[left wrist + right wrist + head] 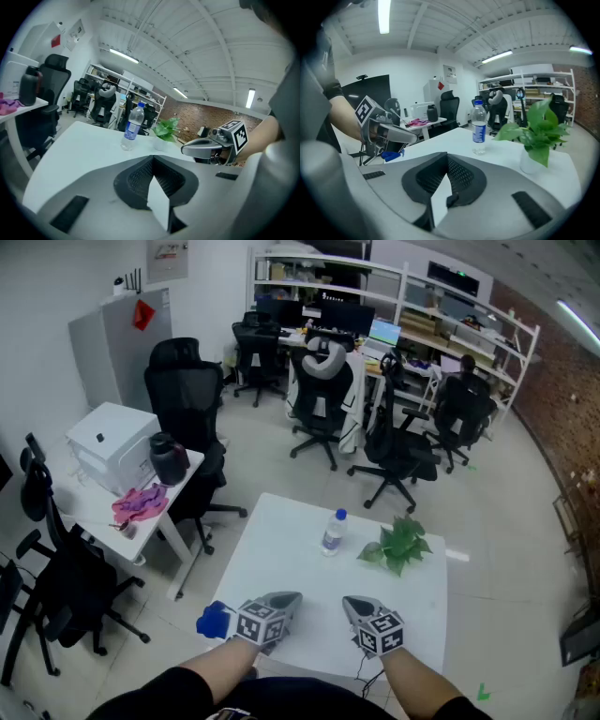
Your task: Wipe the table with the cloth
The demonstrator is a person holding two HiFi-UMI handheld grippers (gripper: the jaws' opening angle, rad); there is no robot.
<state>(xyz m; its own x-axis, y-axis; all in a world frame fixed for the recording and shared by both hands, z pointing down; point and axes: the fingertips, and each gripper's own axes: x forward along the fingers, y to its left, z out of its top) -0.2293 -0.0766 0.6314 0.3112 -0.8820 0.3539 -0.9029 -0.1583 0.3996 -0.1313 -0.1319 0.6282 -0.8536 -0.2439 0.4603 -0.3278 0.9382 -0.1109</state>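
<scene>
Grey left hand-held gripper (291, 599) and right hand-held gripper (351, 603) hover side-by-side, jaws together.

Bright, even light from ceiling tubes (384, 16); soft shadows; gripper views fisheye-warped, dark vignetted corners; mild blur.

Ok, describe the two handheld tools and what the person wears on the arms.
Both the left tool and the right tool are smooth grey rounded shells tapering to a blunt tip, with black textured pads inside. Each carries a cube with black-and-white square markers. The person wears a dark top; the forearms are uncovered.
</scene>
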